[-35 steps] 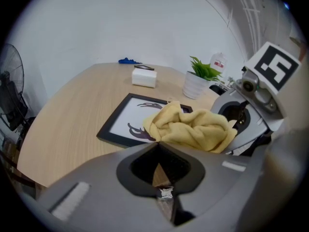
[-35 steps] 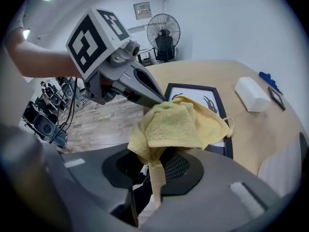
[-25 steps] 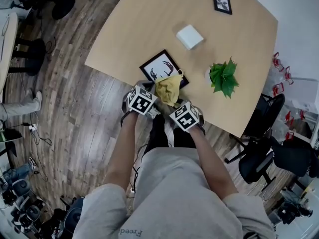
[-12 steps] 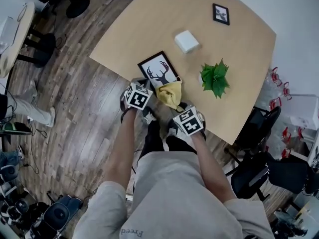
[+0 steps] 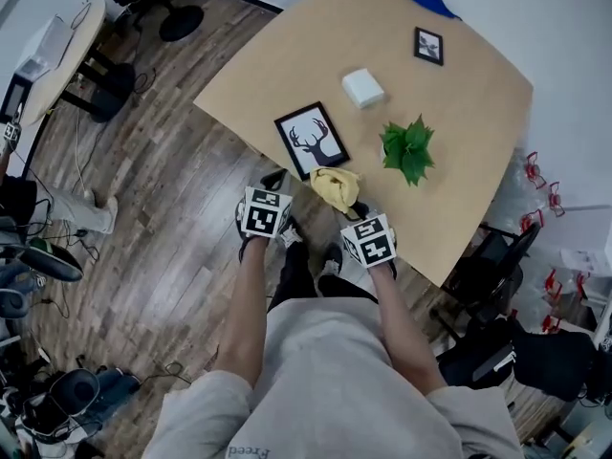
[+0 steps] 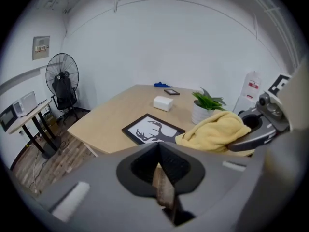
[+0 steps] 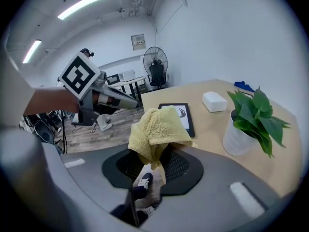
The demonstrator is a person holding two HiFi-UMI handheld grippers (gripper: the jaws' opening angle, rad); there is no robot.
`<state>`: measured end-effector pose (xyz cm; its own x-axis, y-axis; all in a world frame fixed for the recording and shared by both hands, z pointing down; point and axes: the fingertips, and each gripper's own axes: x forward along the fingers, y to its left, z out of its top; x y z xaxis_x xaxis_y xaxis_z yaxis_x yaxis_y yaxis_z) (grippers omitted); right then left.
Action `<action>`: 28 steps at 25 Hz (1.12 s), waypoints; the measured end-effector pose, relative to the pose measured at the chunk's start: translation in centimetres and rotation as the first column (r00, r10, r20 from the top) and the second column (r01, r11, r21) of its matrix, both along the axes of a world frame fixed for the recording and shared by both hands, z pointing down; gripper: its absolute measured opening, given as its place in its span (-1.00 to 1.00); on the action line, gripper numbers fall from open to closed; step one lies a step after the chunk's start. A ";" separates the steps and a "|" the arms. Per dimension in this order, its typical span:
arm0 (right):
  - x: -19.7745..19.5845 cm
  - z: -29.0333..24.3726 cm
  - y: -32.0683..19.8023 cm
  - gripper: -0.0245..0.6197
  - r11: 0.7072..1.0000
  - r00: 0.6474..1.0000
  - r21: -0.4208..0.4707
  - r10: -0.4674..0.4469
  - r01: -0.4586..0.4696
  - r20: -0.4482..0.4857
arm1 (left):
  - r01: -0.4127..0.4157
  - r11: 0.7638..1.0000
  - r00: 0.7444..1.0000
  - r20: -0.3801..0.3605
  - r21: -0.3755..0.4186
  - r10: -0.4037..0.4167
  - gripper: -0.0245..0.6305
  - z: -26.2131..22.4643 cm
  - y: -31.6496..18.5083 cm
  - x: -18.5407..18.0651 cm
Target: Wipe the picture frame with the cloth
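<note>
Right gripper (image 7: 153, 164) pinches one fold of the yellow cloth (image 5: 335, 187) just short of the picture frame (image 5: 311, 140), which lies flat near the edge of the surface (image 5: 459, 113); with the left gripper (image 6: 159, 163) closed on nothing, a firm wipe could shove the unheld frame or shed the cloth.

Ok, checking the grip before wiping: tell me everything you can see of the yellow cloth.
The yellow cloth is a soft, looped terry-like fabric, bunched into loose folds. Its lower end is pinched in the shut right claw, the rest puffing up above the tips. It sits over the table's near edge, by the near corner of the deer picture frame; contact with either cannot be told.
</note>
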<state>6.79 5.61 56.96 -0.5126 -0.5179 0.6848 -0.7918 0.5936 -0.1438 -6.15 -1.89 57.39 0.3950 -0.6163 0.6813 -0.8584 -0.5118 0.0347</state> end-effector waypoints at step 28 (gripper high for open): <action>3.3 -2.1 1.7 -0.65 0.989 0.989 0.120 0.074 -0.090 0.128 | 0.137 0.983 0.977 -0.182 0.125 -0.112 -0.77 -5.4 9.1 3.9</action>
<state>10.09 7.31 54.85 -0.5414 -0.6391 0.5463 -0.8194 0.5468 -0.1722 -2.29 7.17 52.00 0.4141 -0.7504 0.5153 -0.9026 -0.4115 0.1262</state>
